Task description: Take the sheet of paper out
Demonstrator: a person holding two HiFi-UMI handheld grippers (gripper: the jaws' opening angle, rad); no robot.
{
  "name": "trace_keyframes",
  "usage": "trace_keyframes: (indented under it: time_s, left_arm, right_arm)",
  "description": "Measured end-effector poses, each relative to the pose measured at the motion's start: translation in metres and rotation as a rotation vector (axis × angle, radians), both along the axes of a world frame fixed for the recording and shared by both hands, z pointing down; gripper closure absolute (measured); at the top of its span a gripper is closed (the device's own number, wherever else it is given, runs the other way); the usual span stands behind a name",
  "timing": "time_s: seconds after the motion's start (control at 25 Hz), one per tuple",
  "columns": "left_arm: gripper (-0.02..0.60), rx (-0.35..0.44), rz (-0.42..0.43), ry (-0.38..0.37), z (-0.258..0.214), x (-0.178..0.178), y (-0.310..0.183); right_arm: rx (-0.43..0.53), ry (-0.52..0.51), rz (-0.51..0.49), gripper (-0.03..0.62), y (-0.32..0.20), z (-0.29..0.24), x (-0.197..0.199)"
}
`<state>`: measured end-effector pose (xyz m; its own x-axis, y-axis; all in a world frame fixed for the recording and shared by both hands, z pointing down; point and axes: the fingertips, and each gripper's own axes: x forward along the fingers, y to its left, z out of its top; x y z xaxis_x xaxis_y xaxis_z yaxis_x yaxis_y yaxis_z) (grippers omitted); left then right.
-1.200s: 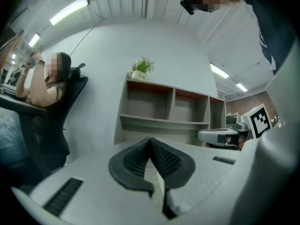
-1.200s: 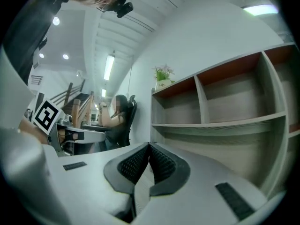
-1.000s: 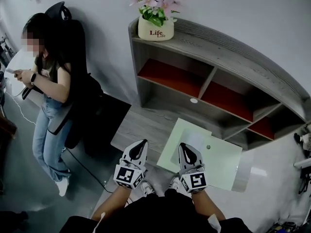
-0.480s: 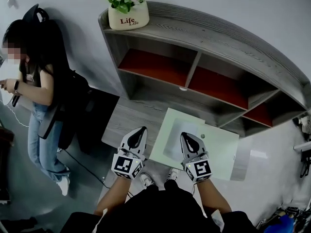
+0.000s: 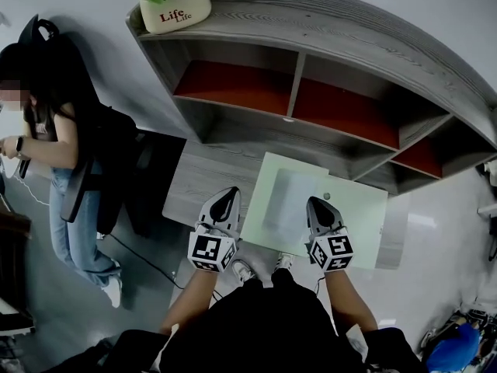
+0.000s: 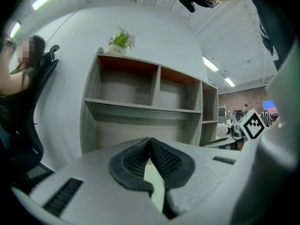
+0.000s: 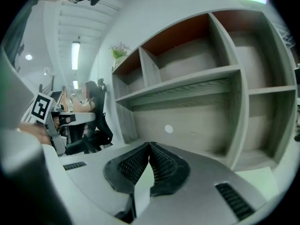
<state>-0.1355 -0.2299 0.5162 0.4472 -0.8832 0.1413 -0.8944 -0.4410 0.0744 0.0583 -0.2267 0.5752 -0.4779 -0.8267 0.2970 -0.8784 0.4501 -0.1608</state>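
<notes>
A pale green folder [image 5: 353, 224] lies flat on the grey desk [image 5: 194, 185] in front of the shelf unit. Inside it shows a white sheet of paper [image 5: 291, 196]. In the head view my left gripper [image 5: 228, 193] hovers just left of the folder's left edge, shut. My right gripper [image 5: 317, 203] is above the folder's right half, beside the sheet, also shut. The left gripper [image 6: 150, 139] has its pads together at the tips in its own view, and the right gripper [image 7: 149, 144] likewise. Only pale green or white surface shows through the slit below. Nothing visibly sits between either pair of jaws.
A grey shelf unit [image 5: 311, 29] with red back panels stands on the desk behind the folder, a flower pot [image 5: 175, 6] on its top left. A person [image 5: 54, 138] sits in a black chair left of the desk. The desk's front edge is just below my grippers.
Both grippers have come down and forward toward the desk. The right one now sits further right over the folder. The shelf has shifted up and left in the head view. Both jaws stayed shut.
</notes>
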Motion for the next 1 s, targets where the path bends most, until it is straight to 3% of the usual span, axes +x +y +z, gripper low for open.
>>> trace_keyframes:
  time_s: [0.72, 1.0]
  left_arm:
    - [0.574, -0.078, 0.028, -0.034, 0.041, 0.025, -0.001]
    - [0.574, -0.096, 0.022, -0.066, 0.051, 0.021, -0.004]
  right_arm:
    - [-0.410, 0.011, 0.042, 0.569, 0.017, 0.122, 0.037]
    - [-0.710, -0.126, 0.044, 0.502, 0.028, 0.172, 0.042]
